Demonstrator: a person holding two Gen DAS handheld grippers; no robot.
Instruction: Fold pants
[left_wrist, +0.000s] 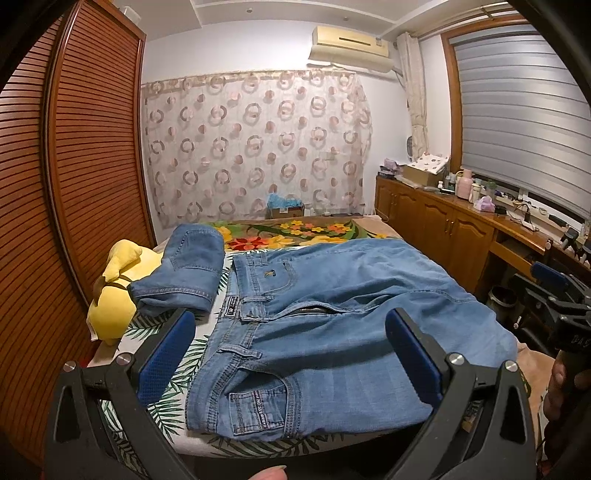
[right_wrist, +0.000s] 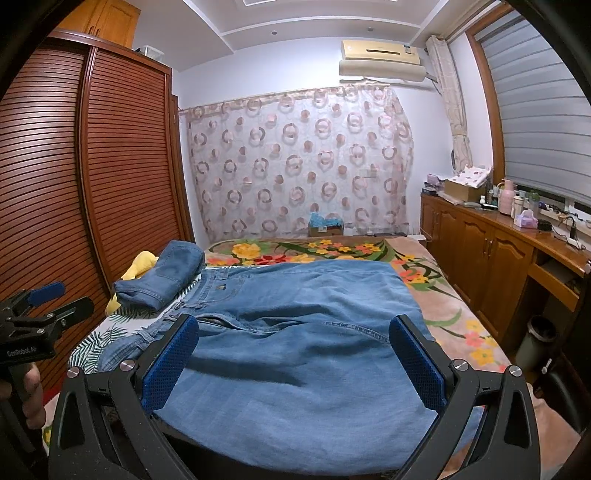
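Light blue jeans (left_wrist: 332, 317) lie spread flat on the bed, waistband to the left, legs running right; they also show in the right wrist view (right_wrist: 295, 332). My left gripper (left_wrist: 290, 354) is open and empty, hovering above the waistband and front pocket. My right gripper (right_wrist: 293, 362) is open and empty, above the thigh part of the jeans near the bed's front edge. The right gripper also shows at the right edge of the left wrist view (left_wrist: 561, 299), the left gripper at the left edge of the right wrist view (right_wrist: 40, 314).
A folded pair of darker jeans (left_wrist: 184, 273) rests on a yellow plush toy (left_wrist: 114, 295) at the bed's left. A slatted wooden wardrobe (left_wrist: 74, 184) stands left, a wooden cabinet (left_wrist: 443, 229) with clutter right. A floral blanket (right_wrist: 443, 295) covers the bed.
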